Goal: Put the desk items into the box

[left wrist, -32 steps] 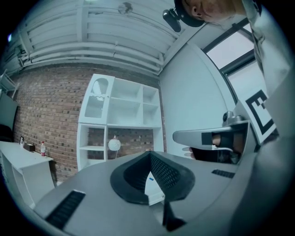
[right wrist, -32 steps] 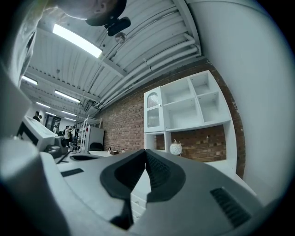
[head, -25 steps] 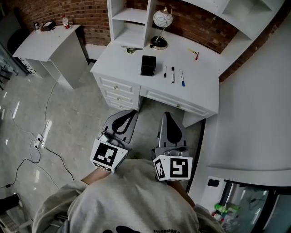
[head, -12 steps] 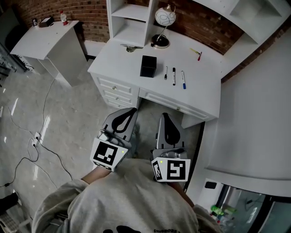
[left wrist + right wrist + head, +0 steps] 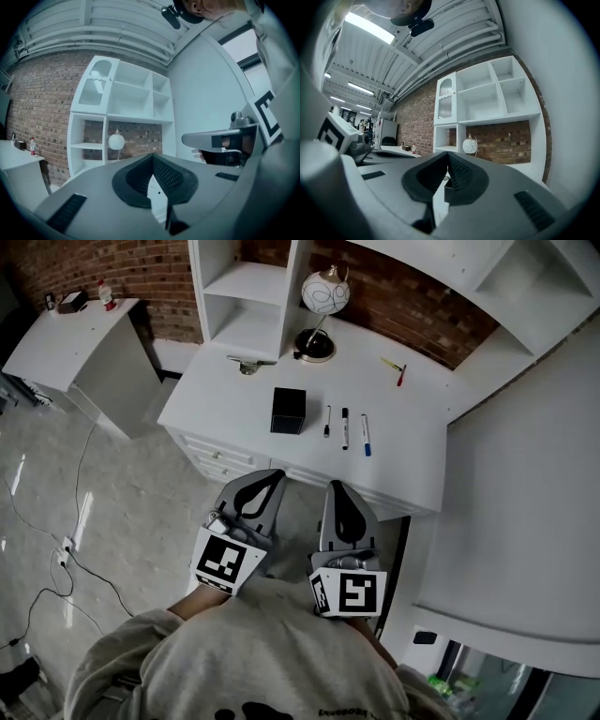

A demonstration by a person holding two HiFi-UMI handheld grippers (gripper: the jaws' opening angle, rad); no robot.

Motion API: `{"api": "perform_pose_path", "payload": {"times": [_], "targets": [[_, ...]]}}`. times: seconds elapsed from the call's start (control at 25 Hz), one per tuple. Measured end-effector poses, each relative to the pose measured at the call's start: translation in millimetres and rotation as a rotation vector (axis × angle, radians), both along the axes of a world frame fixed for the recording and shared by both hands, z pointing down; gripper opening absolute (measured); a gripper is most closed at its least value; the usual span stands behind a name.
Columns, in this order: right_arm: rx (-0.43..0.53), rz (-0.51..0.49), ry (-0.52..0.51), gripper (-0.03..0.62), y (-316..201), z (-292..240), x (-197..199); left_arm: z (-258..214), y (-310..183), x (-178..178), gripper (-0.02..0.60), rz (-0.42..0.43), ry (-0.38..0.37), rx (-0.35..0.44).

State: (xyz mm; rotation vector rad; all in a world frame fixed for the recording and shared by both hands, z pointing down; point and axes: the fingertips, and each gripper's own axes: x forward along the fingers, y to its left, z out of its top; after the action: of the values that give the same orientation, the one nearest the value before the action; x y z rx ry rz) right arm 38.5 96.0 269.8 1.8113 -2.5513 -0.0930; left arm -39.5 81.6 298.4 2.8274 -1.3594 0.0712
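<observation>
A small black box (image 5: pixel 289 411) stands on the white desk (image 5: pixel 234 399). Right of it three pens (image 5: pixel 344 427) lie side by side, and a yellow and a red item (image 5: pixel 397 369) lie farther back. Both grippers are held in front of the desk's near edge, above the floor and well short of the items. My left gripper (image 5: pixel 271 476) (image 5: pixel 152 158) is shut with nothing in it. My right gripper (image 5: pixel 337 487) (image 5: pixel 447 156) is also shut and holds nothing. A dark block, probably the box (image 5: pixel 448 191), shows past its jaws.
A round white lamp (image 5: pixel 322 292) and a small metal object (image 5: pixel 248 363) stand at the desk's back below white shelves (image 5: pixel 244 282). Drawers (image 5: pixel 220 457) face me at left. A second white table (image 5: pixel 66 338) is far left; cables (image 5: pixel 66 549) trail on the floor.
The desk has shifted left and nearer to the grippers in the head view. Both grippers stay shut, side by side.
</observation>
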Motion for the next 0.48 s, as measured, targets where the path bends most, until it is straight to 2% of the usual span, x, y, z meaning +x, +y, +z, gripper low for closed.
{"api": "perform_pose_path", "payload": {"times": [0.2, 0.48], "targets": [[0.001, 0.019, 0.003, 0.018, -57.6, -4.8, 6.1, -4.6, -59.7, 4.8, 0.006, 0.012, 0.011, -0.002], [-0.004, 0.031, 0.01, 0.018, -121.8, -4.1, 5.7, -2.3, -124.4, 9.5, 0.006, 0.052, -0.012, -0.007]]}}
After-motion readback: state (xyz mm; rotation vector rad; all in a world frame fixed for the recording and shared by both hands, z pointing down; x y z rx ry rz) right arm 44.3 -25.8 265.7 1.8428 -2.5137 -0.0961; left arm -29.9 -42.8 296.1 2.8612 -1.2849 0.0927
